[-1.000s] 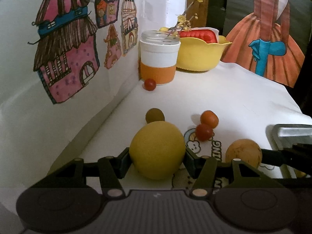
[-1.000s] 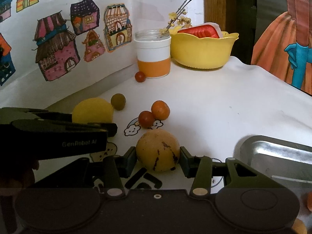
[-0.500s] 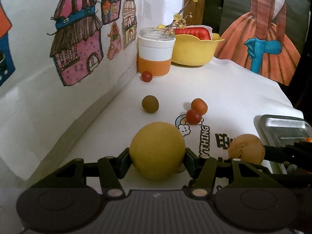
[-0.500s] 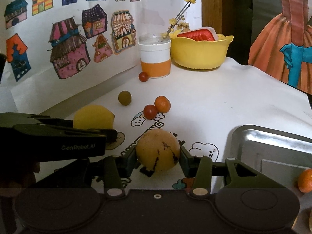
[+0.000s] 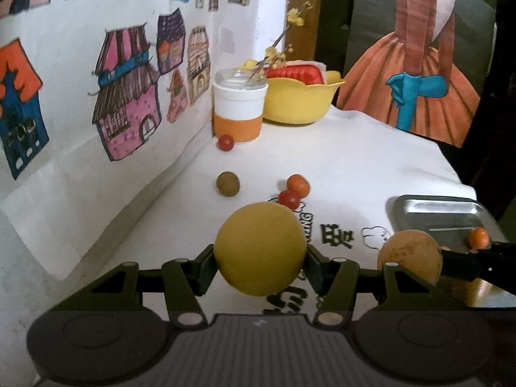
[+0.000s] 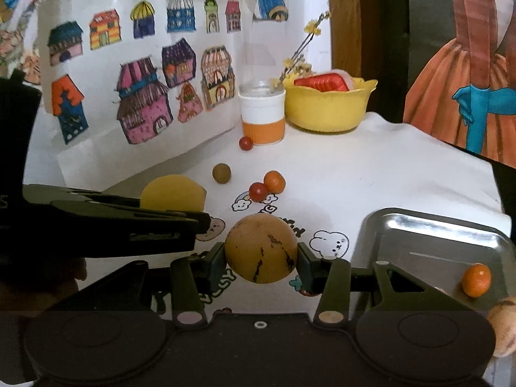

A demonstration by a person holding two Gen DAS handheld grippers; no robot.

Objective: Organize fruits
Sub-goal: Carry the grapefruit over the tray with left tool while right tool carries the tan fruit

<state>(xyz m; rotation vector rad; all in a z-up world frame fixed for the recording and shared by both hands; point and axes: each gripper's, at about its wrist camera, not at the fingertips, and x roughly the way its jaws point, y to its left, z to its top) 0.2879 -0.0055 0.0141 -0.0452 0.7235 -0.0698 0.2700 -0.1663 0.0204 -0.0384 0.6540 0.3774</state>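
My left gripper (image 5: 260,258) is shut on a large yellow round fruit (image 5: 260,249), held above the white tablecloth. My right gripper (image 6: 260,258) is shut on a tan fruit with dark streaks (image 6: 260,248), just left of the metal tray (image 6: 435,235). The left wrist view shows that tan fruit (image 5: 409,254) at the right, beside the tray (image 5: 432,206). A small orange fruit (image 6: 476,280) lies in the tray. On the cloth sit an olive-brown fruit (image 6: 221,173), a red one (image 6: 258,191) touching an orange one (image 6: 274,181), and a red one (image 6: 245,143) by the cup.
An orange-and-white cup (image 6: 262,116) with a twig and a yellow bowl (image 6: 329,109) holding something red stand at the back. A paper wall with house drawings (image 6: 145,113) runs along the left. Another tan fruit (image 6: 503,325) shows at the right edge of the right wrist view.
Both grippers have risen and pulled back toward me with their fruits held. More of the metal tray and its small orange fruit now shows on the right.
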